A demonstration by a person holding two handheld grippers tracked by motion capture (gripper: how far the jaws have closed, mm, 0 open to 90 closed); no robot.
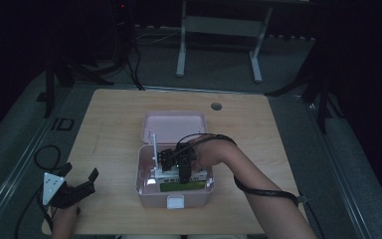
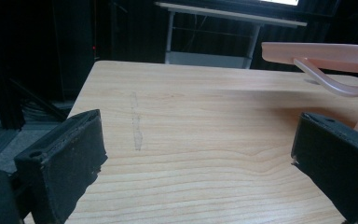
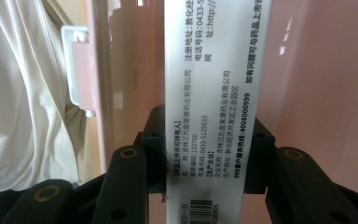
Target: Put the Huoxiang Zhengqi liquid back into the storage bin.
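- Nearest the person, the left gripper [image 1: 82, 185] rests at the table's [image 1: 114, 119] near left corner, well to the left of the pink box [image 1: 175, 191]. Its jaws stand wide apart with nothing between them; in the left gripper view only bare wood lies ahead, with the pink lid's edge [image 2: 321, 51] off to one side.
- Just beyond the box's front wall and its white latch [image 1: 175, 201], the right gripper [image 1: 177, 169] is down inside the box. In the right gripper view its jaws are closed on the narrow sides of a white medicine carton [image 3: 207, 116].
- The carton [image 1: 176, 175] sits in the box's front half, above a green pack [image 1: 179, 186] on the floor of the box.
- Its long axis runs straight away from the right gripper along the jaws, barcode end towards the gripper, printed face to the camera.
- I judge the step to be placing or lifting the carton; which, I cannot tell. Either way the next move needs a steady grip and clearance from the box walls.
- Farthest, the open lid [image 1: 174, 127] lies flat behind the box.
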